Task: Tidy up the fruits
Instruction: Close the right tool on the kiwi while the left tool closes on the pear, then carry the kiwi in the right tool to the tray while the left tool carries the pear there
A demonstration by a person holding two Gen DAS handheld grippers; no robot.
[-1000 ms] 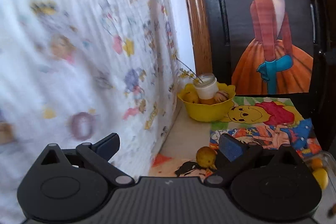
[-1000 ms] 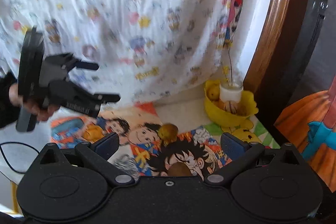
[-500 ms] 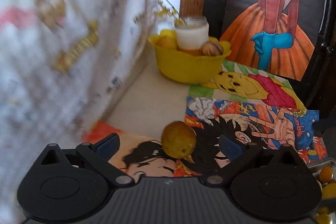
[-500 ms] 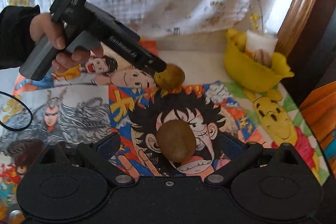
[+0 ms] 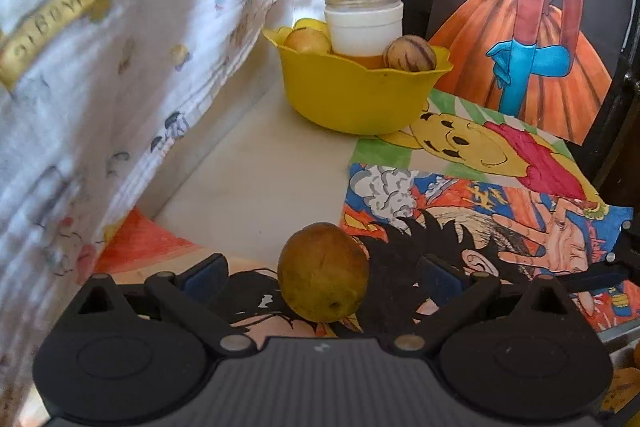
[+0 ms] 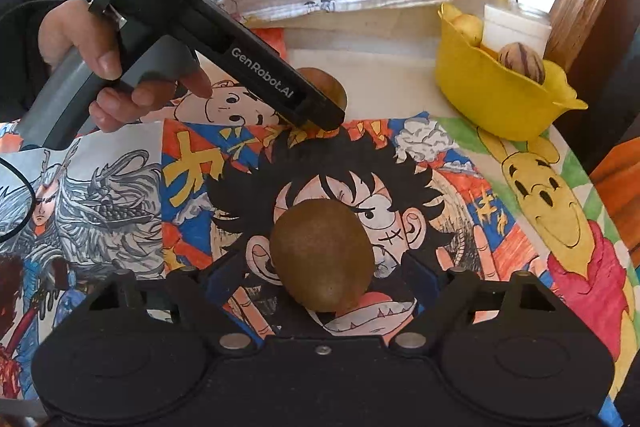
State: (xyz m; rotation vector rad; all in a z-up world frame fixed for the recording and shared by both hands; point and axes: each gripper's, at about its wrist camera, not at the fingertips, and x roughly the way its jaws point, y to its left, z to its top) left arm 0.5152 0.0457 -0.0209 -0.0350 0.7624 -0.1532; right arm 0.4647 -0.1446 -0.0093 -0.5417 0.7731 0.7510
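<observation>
My right gripper [image 6: 322, 269] is closing around the kiwi [image 6: 322, 255] lying on the cartoon mat [image 6: 460, 163], pads not yet touching; soft and fuzzy, so I'd pinch its midsection gently. My left gripper [image 5: 322, 273] brackets a yellow-green fruit [image 5: 323, 271], jaws wide.

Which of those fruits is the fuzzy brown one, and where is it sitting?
The kiwi, lying on the cartoon drawing between the open fingers of the right gripper. The other loose fruit is smooth and yellowish; the bowl's striped fruit is pale.
</observation>
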